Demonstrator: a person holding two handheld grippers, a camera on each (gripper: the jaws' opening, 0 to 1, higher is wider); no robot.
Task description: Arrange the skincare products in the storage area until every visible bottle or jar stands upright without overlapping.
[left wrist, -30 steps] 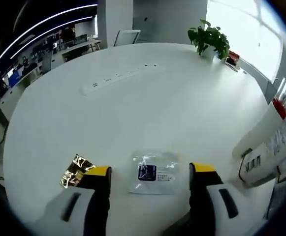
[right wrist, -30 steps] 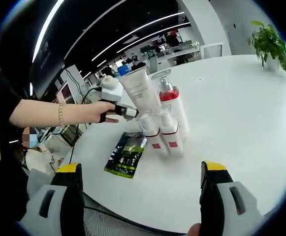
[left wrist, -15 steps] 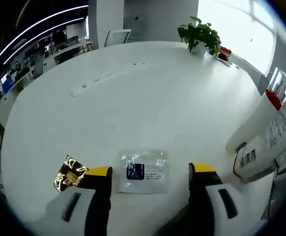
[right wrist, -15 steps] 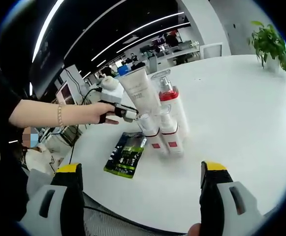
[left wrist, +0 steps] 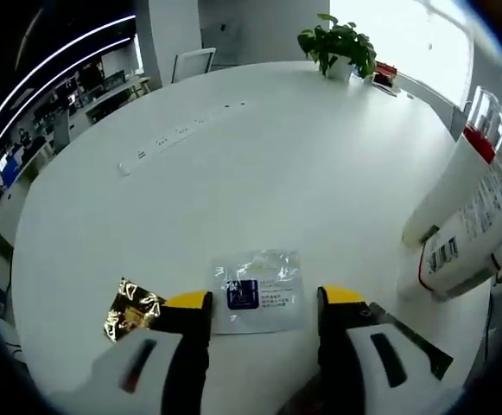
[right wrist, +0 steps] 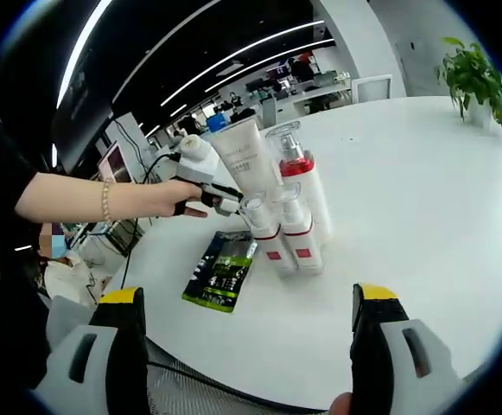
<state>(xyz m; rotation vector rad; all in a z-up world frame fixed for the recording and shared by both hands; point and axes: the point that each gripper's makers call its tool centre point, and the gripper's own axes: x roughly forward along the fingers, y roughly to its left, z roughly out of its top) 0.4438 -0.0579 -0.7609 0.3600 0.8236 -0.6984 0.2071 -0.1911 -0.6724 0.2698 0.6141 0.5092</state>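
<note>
While both tools point(left wrist: 261, 303) point(right wrist: 244, 303) gape empty, glossy cylindrical bottles point(right wrist: 289, 220) stand clustered.

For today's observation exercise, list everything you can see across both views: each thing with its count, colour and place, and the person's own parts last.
table: one, white, round, under everything
bottles: three, white with red, clear caps, clustered upright
tube: one, white, behind the bottles
green sachet: one, flat beside the bottles
clear sachet: one, blue label, between the left gripper's jaws
gold sachet: one, beside it
plant: one, green, far edge
power strip: one, white, mid-table
left gripper: open
right gripper: open
hand: one, holding the left gripper
</note>
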